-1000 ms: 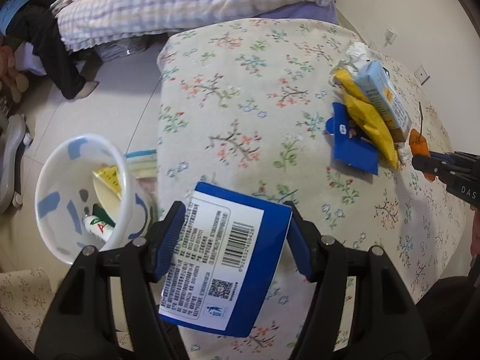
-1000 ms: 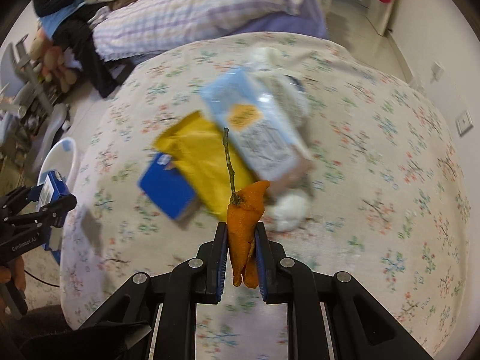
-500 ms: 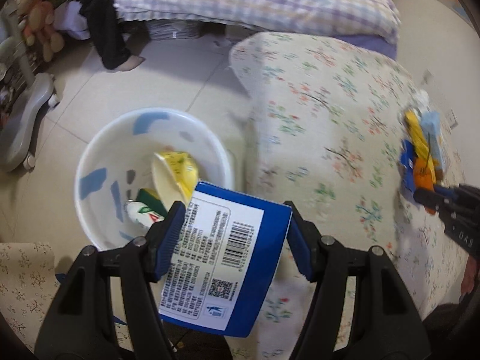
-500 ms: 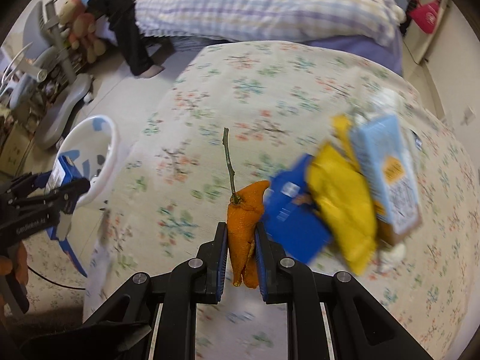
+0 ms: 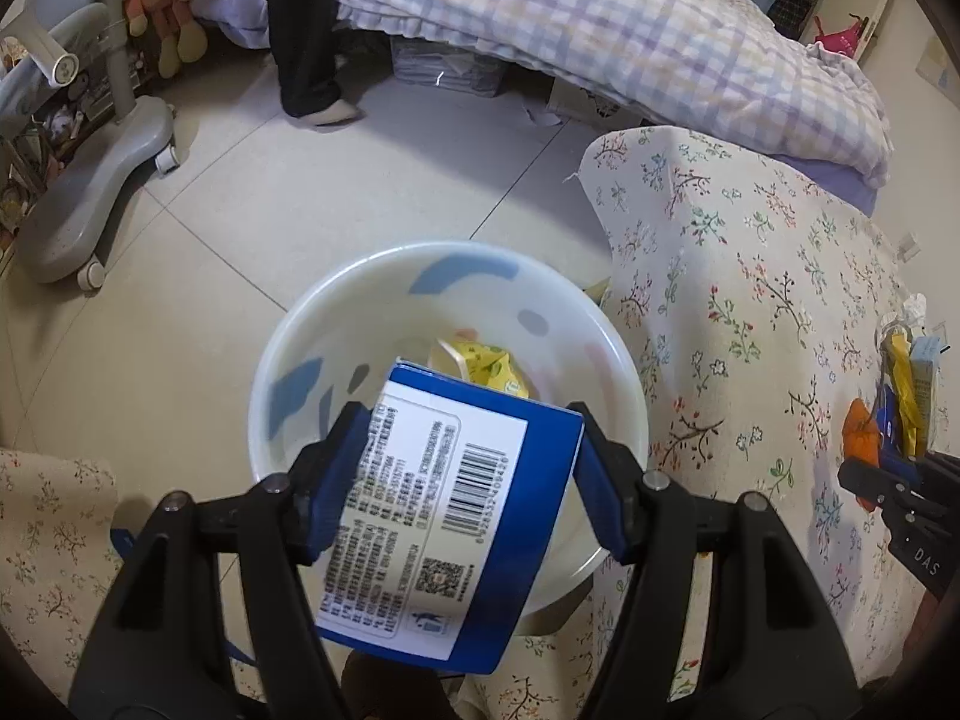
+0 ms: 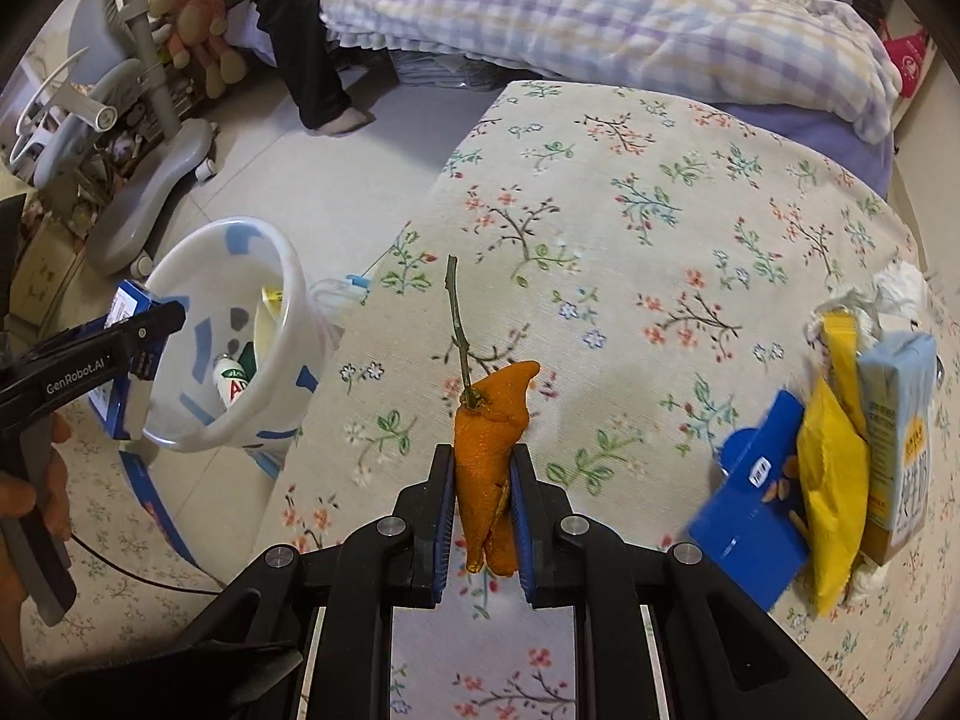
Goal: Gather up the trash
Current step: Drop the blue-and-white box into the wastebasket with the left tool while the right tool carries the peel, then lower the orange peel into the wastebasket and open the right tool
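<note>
you have two grippers, the left gripper [image 5: 465, 480] and the right gripper [image 6: 480, 513]. you hold one blue box [image 5: 444, 516] and one orange peel [image 6: 489, 456]. one white bin [image 6: 222, 330] stands on the floor. on the tabletop [image 6: 630, 228] lie one blue packet [image 6: 750, 516], one yellow wrapper [image 6: 834, 480], one light-blue carton [image 6: 900, 444].

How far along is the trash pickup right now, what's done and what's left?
Partly done. The white plastic bin with blue patches already holds a yellow wrapper and a small bottle. In hand: the left gripper holds a blue barcoded carton over the bin; the right gripper pinches an orange peel with stem. Left on the floral tablecloth: a yellow pouch, blue packet, pale-blue drink carton.
</note>
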`<state>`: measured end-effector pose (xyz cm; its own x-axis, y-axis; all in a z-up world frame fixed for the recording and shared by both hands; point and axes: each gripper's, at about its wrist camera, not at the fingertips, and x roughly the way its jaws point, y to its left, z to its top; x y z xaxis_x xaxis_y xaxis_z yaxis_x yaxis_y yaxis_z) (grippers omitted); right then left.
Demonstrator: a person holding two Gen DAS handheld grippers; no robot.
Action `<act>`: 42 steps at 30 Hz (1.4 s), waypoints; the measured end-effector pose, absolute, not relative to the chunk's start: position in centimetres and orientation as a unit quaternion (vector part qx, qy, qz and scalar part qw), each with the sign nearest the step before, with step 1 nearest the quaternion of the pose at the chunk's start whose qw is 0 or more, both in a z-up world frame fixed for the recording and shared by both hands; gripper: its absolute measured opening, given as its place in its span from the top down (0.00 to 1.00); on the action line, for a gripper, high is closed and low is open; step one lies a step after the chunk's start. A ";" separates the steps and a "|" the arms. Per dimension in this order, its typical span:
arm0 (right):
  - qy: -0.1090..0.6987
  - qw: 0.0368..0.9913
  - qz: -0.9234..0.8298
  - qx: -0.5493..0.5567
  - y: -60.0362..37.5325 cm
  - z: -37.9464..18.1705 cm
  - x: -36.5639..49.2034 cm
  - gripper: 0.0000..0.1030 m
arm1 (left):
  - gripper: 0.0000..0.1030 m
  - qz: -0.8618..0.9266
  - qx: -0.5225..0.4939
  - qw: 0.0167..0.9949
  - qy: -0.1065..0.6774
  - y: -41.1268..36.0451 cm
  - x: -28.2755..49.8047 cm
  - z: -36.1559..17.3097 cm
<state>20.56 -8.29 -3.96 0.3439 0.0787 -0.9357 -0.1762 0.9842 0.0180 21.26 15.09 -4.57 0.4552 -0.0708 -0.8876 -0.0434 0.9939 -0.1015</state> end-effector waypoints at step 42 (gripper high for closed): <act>0.572 0.801 0.166 -0.053 9.2 -7.0 25.6 0.58 | 0.12 0.075 -0.052 0.804 0.587 23.5 14.7 -6.4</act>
<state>25.61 9.25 -6.95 0.2895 0.2050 -0.9350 -0.3269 0.9392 0.1047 14.73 23.53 -6.41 0.2993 0.0600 -0.9523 -0.1820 0.9833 0.0048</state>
